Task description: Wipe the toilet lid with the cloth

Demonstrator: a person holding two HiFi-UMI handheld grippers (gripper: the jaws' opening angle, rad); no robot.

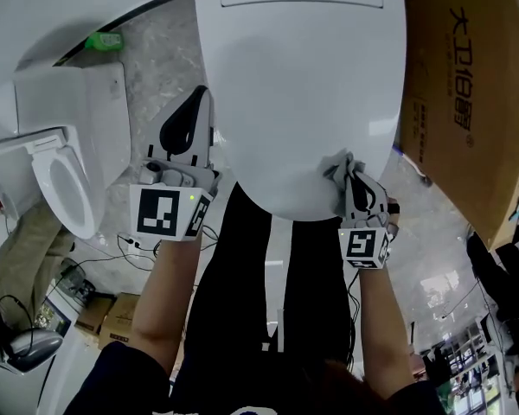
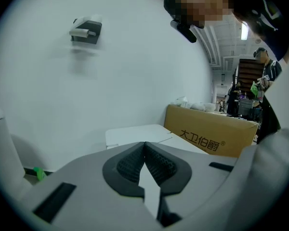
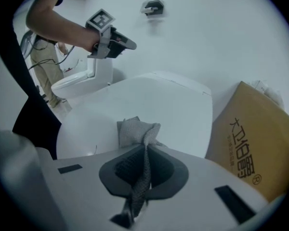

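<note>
The white toilet lid (image 1: pixel 303 85) is down and fills the upper middle of the head view. At its near front edge my right gripper (image 1: pixel 353 178) is shut on a grey cloth (image 1: pixel 342 167), and the bunched cloth rests on the lid. In the right gripper view the cloth (image 3: pixel 135 129) sticks out past the jaws of the right gripper (image 3: pixel 145 150) onto the lid (image 3: pixel 168 105). My left gripper (image 1: pixel 199 98) hangs beside the lid's left edge, apart from it. It is shut with nothing between its jaws, and from the left gripper (image 2: pixel 144 146) the lid (image 2: pixel 135 134) shows just ahead.
A big cardboard box (image 1: pixel 467 85) stands close on the lid's right. A second toilet (image 1: pixel 65 175) with its seat showing is at the left. Cables and small cartons (image 1: pixel 112 318) lie on the floor at lower left. A green item (image 1: pixel 104 40) sits by the wall.
</note>
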